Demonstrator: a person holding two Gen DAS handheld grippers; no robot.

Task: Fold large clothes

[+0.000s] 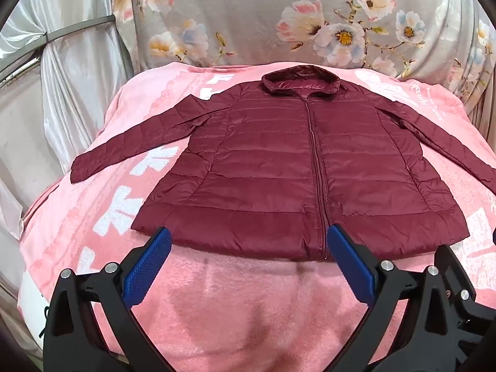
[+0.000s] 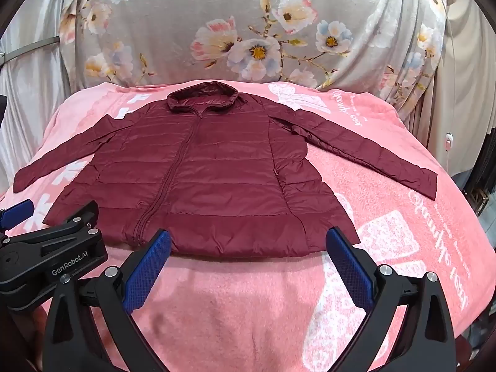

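A dark red quilted jacket [image 1: 279, 167] [image 2: 198, 173] lies flat and zipped on a pink blanket [image 1: 241, 303] [image 2: 248, 297], hood at the far end, both sleeves spread out to the sides. My left gripper [image 1: 248, 238] stands open just short of the hem, near the zipper's bottom, with nothing between its blue pads [image 1: 148, 263]. In the right wrist view my right gripper [image 2: 248, 238] is open too, before the hem's right half, and holds nothing. The left gripper's black body [image 2: 52, 254] shows at the lower left of that view.
A grey flowered cloth [image 1: 279, 15] [image 2: 248, 24] hangs behind the blanket. Pale satin drapes [image 1: 62, 77] hang at the left, with a strap around them. The blanket bears white print [image 2: 387, 235]. The right sleeve's cuff [image 2: 424, 183] lies near the blanket's right edge.
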